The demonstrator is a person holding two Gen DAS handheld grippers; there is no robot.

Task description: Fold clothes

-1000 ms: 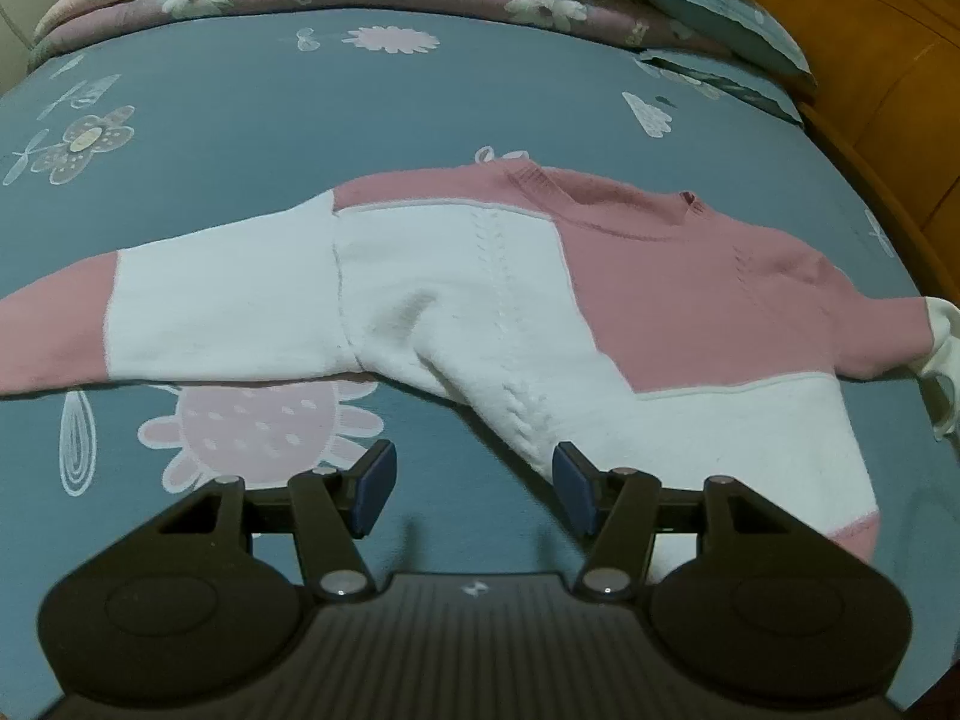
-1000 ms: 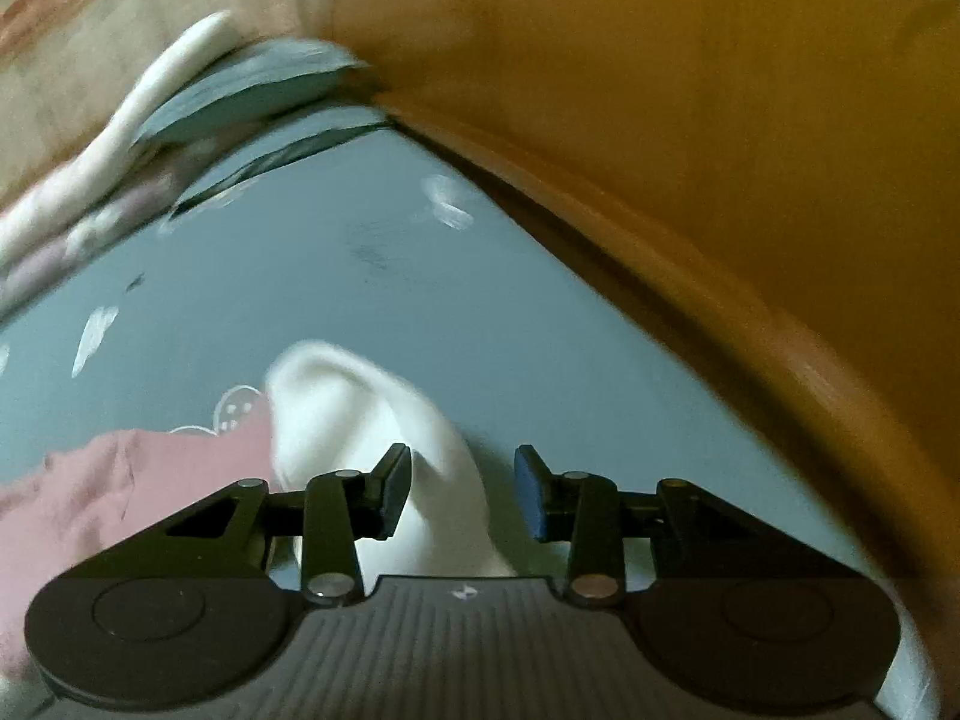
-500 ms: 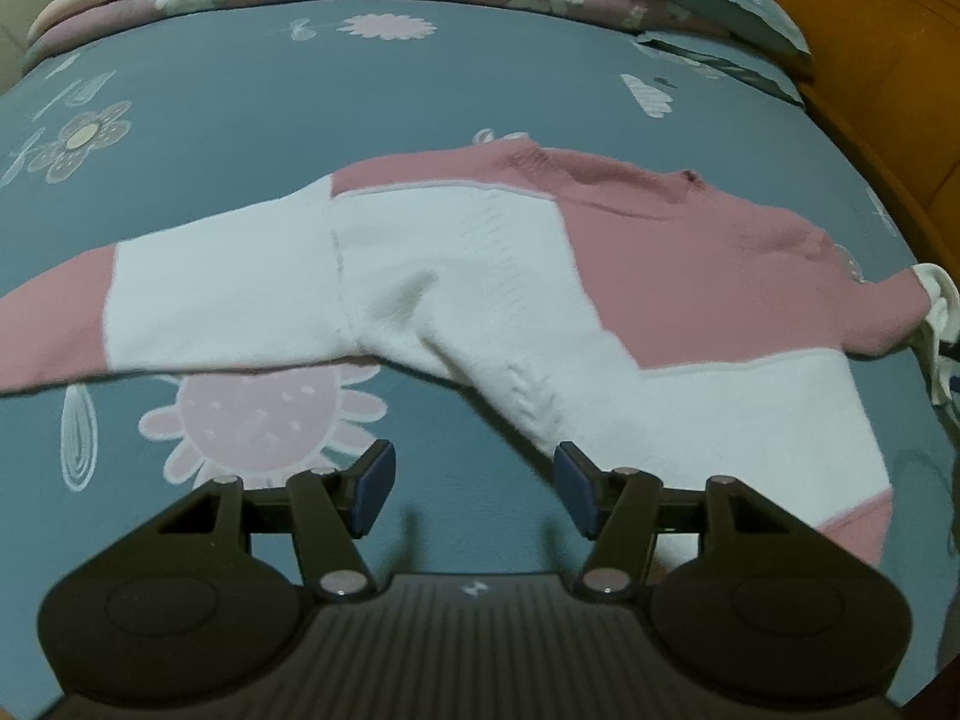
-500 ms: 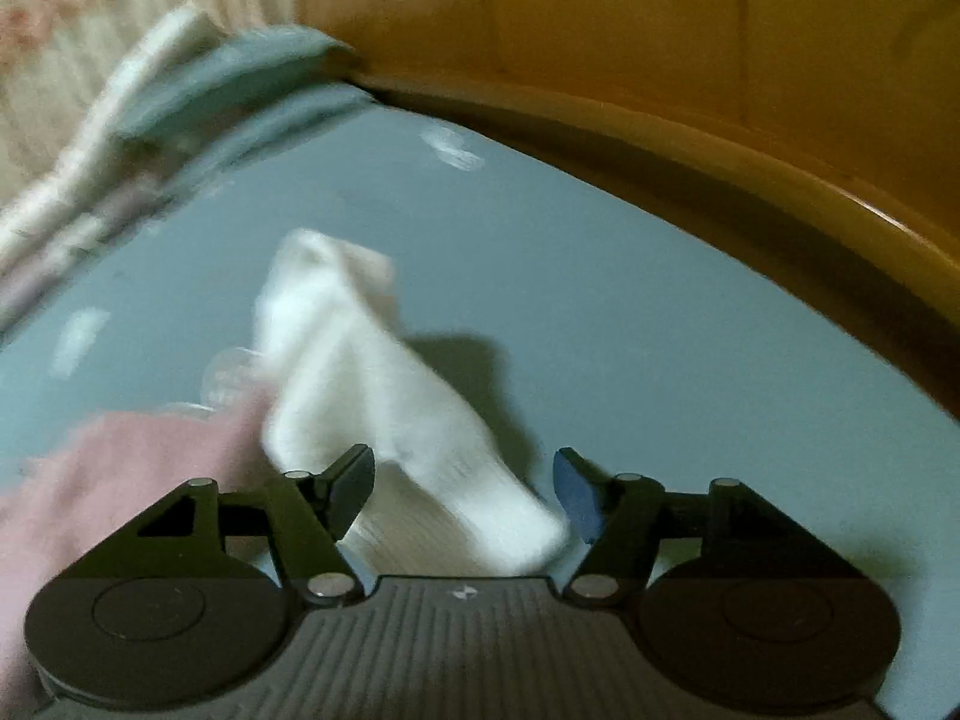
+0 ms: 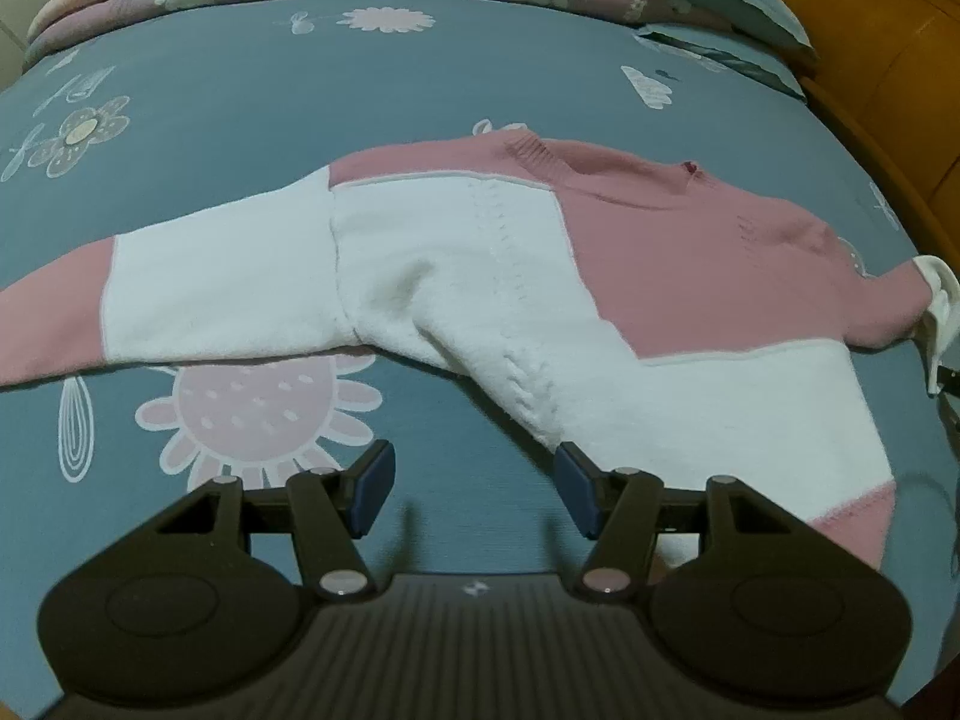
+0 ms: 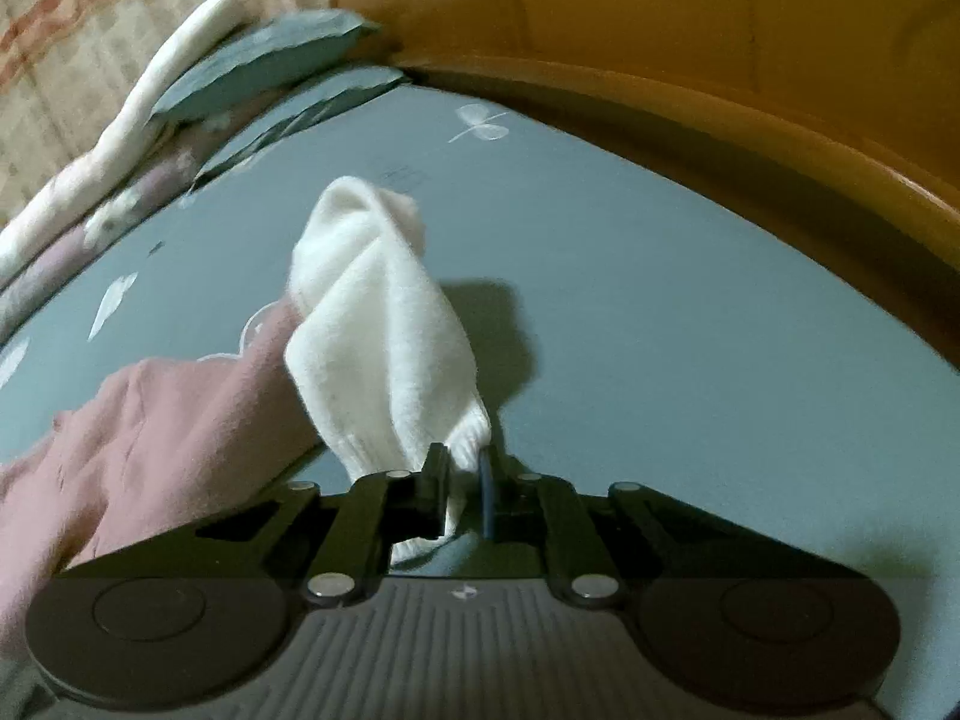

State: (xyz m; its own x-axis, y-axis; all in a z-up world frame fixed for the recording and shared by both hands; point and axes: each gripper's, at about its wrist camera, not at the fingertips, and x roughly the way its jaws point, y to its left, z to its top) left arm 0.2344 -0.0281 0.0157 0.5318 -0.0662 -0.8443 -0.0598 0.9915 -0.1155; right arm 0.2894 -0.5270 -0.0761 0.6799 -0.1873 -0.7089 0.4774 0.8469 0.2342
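Left wrist view shows the sweater point(image 5: 480, 276) spread flat on the blue bed sheet point(image 5: 420, 72), one sleeve reaching to nine o'clock. The left gripper point(image 5: 474, 483) is half open and holds nothing; the sweater's hem is at its one o'clock. The right gripper point(image 6: 465, 480) has just snapped shut on the white cuff point(image 6: 384, 324). I think sleeve folding is starting. Next, carry that cuff across the sweater.
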